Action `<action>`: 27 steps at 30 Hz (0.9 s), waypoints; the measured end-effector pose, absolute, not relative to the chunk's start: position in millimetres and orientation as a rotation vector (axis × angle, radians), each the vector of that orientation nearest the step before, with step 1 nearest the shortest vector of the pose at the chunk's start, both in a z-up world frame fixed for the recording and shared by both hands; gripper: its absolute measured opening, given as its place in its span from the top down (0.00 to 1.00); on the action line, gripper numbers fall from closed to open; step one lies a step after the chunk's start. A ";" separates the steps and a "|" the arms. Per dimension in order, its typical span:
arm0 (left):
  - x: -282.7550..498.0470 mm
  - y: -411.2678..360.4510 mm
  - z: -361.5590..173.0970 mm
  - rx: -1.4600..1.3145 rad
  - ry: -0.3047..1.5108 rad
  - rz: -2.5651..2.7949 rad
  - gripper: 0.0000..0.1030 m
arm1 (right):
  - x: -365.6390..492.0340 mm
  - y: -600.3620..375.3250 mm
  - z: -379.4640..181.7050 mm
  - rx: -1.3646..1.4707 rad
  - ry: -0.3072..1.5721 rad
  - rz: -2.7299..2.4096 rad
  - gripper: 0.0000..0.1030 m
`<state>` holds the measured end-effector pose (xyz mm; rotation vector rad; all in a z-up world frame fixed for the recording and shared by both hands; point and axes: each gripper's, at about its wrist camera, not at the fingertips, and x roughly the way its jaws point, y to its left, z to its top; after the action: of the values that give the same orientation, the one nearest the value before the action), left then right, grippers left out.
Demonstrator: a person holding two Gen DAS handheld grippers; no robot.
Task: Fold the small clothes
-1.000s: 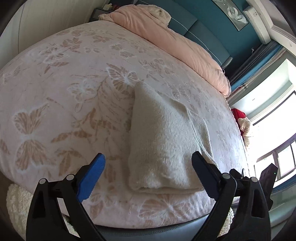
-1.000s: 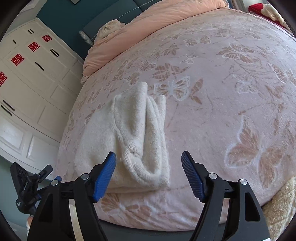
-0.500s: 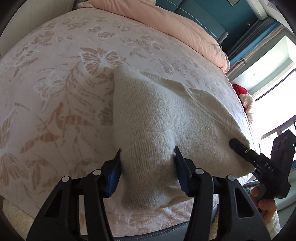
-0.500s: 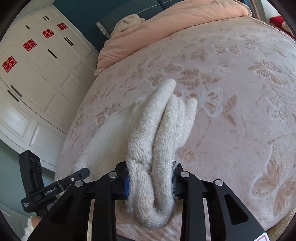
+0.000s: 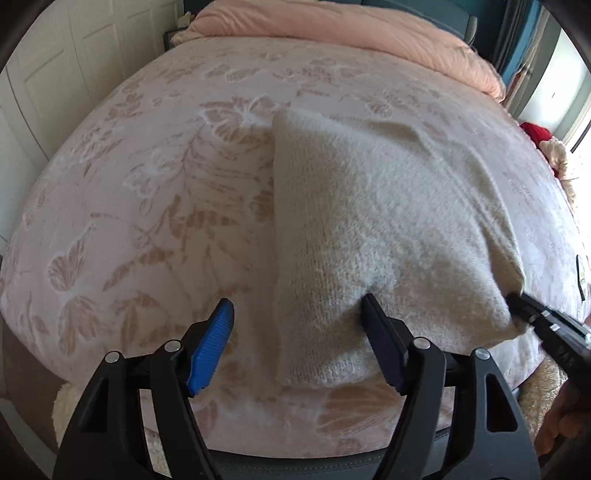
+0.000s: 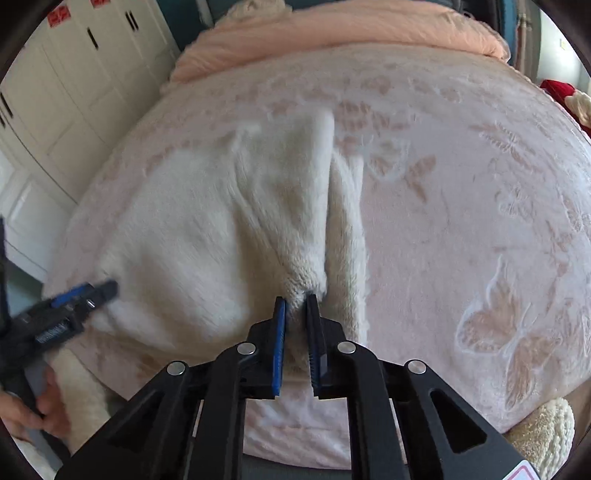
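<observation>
Cream knitted sweater (image 5: pixel 369 221), already folded into a thick pad, lies on the bed (image 5: pixel 147 184) near its front edge, on the butterfly-print cover. Handling estimate: soft, fluffy, light, no stiffness at all; layers will sag and slide apart if lifted by one ply, so the hold should take the full stack at the near edge or corners, not the loose top surface. Right claw (image 6: pixel 295 306) pinches a bunched ridge of knit at the near right end; its jaws are closing, nearly pressed together with the fabric squeezed thin between the pads. Left claw (image 5: pixel 297 314) is spread and its jaws are opening; the near left corner of the sweater sits between them, the right pad against the knit, the blue left pad apart from it over the bare cover (so no real grip on this side). Orientation: in the left view the pad is about as deep as it is wide, so I cannot tell a long axis; one folded edge runs straight away from the cameras toward the pink quilt (image 5: pixel 332 26) at the head. Rolled folds on the right side run the same way.
</observation>
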<state>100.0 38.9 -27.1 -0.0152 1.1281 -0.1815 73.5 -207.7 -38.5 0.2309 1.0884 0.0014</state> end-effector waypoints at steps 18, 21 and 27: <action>30.4 -4.6 52.7 0.094 0.943 -0.095 0.10 | -10.2 -197.8 50.5 0.267 0.968 -0.164 0.51; 25.3 -10.3 47.4 0.088 0.962 -0.099 0.10 | -12.7 -193.9 50.0 0.247 0.966 -0.163 0.51; 10.9 -14.3 44.8 0.120 0.944 -0.084 0.10 | -18.4 -192.7 52.0 0.246 0.949 -0.173 0.49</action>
<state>10.9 -14.3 44.8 0.1196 0.9436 -0.0845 -18.4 -192.7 52.0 0.2455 0.9494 -0.1735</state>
